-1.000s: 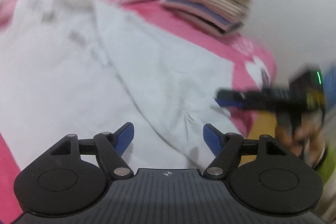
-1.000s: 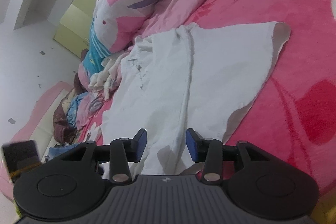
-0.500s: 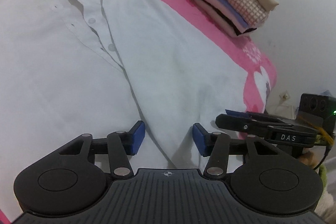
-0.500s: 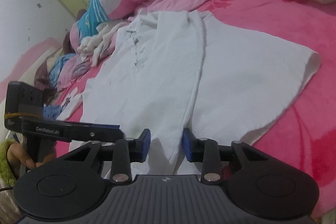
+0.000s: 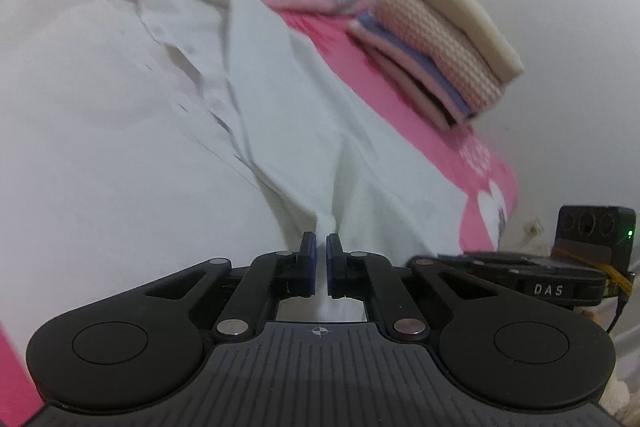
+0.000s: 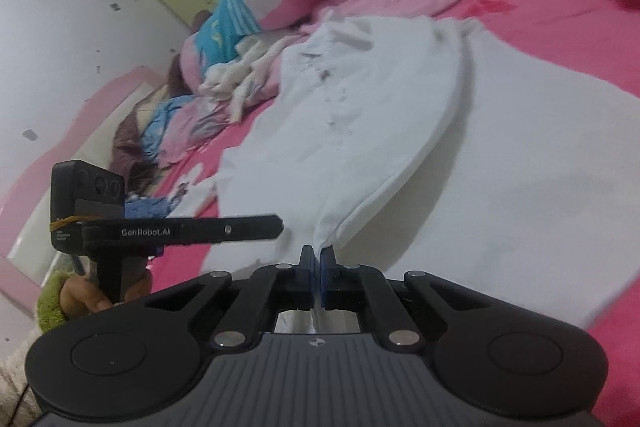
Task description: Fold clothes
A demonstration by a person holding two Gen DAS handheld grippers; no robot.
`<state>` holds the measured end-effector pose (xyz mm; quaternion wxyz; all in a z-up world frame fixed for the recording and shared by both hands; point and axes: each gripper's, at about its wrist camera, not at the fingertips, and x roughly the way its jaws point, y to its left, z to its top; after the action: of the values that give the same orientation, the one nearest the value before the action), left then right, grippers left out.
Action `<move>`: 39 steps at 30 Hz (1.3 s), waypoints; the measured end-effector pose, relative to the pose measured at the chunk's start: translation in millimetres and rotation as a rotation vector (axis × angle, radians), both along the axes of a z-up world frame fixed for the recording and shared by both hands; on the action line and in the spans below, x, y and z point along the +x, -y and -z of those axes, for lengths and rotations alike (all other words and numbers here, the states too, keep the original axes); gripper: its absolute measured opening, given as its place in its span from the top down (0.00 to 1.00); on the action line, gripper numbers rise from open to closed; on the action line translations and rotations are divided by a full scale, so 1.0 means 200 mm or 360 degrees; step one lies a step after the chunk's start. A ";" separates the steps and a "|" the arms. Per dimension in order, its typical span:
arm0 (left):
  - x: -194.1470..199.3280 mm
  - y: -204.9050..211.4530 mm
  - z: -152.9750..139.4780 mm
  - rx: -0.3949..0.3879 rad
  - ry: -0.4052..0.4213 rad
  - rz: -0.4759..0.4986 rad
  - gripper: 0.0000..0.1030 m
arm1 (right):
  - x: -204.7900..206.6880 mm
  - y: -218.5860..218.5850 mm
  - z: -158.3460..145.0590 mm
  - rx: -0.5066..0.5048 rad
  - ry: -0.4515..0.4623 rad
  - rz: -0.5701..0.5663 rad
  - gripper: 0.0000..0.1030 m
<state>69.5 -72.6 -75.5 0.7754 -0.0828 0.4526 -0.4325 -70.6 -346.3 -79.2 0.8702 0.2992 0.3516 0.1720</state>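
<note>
Shirt [image 5: 152, 131] lies spread, buttons up, across the pink bed [image 6: 560, 7], its near hem pinched by both tongs: left gripper [image 5: 321, 251] and right gripper [image 6: 317, 255], each clamped on cloth. Looks like a fold; carry both corners evenly toward the collar.

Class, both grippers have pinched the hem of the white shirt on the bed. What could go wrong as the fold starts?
1. The left gripper and right gripper each pinch only a small bunch of the white button-up shirt; it could slip free when lifted.
2. The shirt's open front panels overlap unevenly, so the fold may come out crooked.
3. A wide sweep might knock over the stack of folded clothes.
</note>
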 end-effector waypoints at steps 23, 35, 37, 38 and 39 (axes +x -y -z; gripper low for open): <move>-0.15 0.16 0.10 0.0153 -0.0178 0.0361 0.79 | -0.10 0.05 0.12 0.0042 -0.0179 -0.0045 0.68; -0.10 -0.03 -0.02 -0.0003 -0.0119 0.0187 0.82 | 0.06 -0.02 0.11 0.0551 -0.0094 -0.0211 0.98; -0.07 -0.10 -0.05 -0.0023 -0.0094 0.0136 0.82 | 0.11 -0.03 0.11 0.0658 -0.0080 -0.0228 0.98; -0.06 -0.13 -0.06 -0.0033 -0.0085 0.0112 0.82 | 0.14 -0.04 0.11 0.0716 -0.0075 -0.0235 0.98; -0.05 -0.15 -0.06 -0.0042 -0.0079 0.0089 0.82 | 0.16 -0.05 0.12 0.0770 -0.0079 -0.0238 0.98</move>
<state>58.8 -42.2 -63.3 0.7504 -0.0910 0.4681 -0.4577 -38.1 -336.3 -102.8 0.7492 0.4761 0.3427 0.3075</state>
